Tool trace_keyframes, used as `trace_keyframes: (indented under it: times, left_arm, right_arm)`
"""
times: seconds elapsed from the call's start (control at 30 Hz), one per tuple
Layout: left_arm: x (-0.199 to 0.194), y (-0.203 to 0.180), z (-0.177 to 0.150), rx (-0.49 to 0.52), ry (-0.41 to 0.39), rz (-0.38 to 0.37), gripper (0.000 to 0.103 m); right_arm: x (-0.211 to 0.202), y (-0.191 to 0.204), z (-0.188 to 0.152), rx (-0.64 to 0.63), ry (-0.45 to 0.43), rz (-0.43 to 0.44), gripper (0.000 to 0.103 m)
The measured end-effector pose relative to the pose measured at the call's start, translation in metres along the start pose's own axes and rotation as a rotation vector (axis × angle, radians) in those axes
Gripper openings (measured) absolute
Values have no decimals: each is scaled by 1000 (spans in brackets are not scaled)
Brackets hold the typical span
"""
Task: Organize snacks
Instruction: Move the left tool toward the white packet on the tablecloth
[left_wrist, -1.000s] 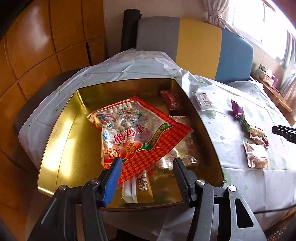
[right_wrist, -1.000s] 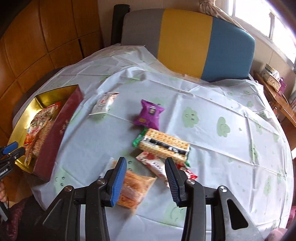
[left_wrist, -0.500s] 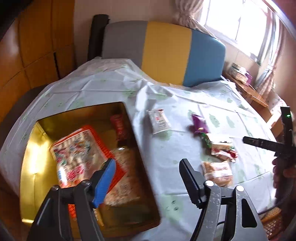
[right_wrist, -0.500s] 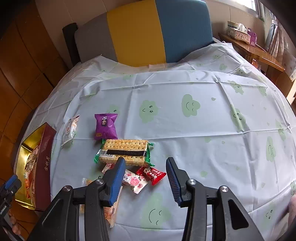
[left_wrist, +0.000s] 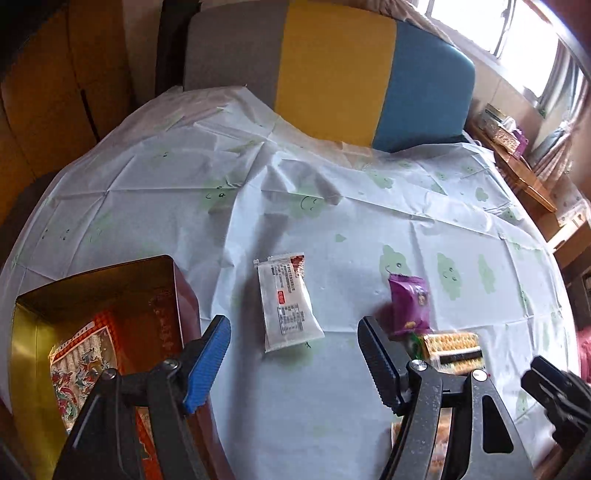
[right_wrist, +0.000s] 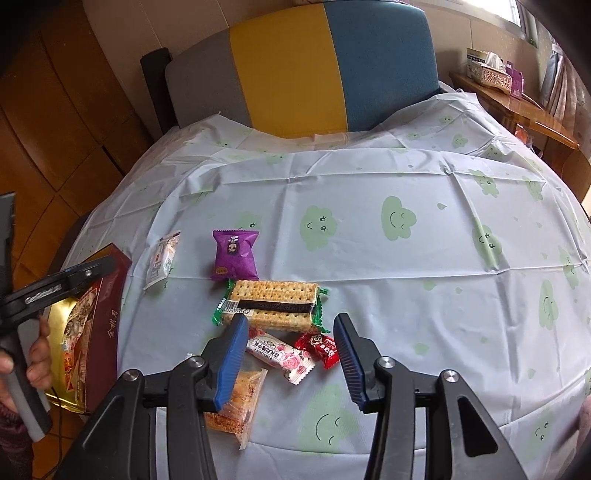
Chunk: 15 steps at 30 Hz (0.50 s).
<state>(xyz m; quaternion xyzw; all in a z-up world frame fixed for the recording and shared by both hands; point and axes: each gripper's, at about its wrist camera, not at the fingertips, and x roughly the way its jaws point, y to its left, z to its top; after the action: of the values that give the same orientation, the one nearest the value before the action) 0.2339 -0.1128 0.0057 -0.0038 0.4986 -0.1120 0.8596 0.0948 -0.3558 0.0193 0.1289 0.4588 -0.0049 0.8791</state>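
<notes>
left gripper (left_wrist: 293, 363): jaws wide apart, nothing between them, hanging over the white snack packet (left_wrist: 287, 308) on the tablecloth (left_wrist: 332, 236).
right gripper (right_wrist: 288, 362): part open, empty, pink rose-print candy (right_wrist: 282, 352) and red candy (right_wrist: 321, 345) lying under its gap.
gold tin (left_wrist: 26, 369): just left of the white packet, red-patterned snack bag (left_wrist: 83, 360) already inside.
tip: probably best to come down square across the packet's narrow sides, pinch the middle, then carry it over the tin's wall.
loose ones: purple packet (right_wrist: 234, 254), cracker pack (right_wrist: 273, 304), orange snack bag (right_wrist: 240, 402) are all on the cloth.
</notes>
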Motion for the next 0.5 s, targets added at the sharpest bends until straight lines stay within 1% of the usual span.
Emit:
trace_keyframes:
  times: [0.2, 0.33, 0.43, 0.47, 0.5]
  left_arm:
    - [46, -1, 14, -16, 64, 55, 73]
    - [66, -1, 16, -6, 81, 102, 72]
    - [74, -2, 16, 8, 82, 120, 72]
    - [76, -4, 15, 25, 81, 126, 70]
    - [77, -7, 14, 43, 82, 124, 53]
  right_arm:
    - [-5, -6, 4, 43, -16, 36, 49]
    - [-6, -7, 5, 52, -16, 52, 49]
    - [-6, -6, 5, 53, -14, 60, 49]
    - [-5, -6, 5, 53, -11, 60, 49]
    - [-5, -6, 5, 53, -9, 60, 49]
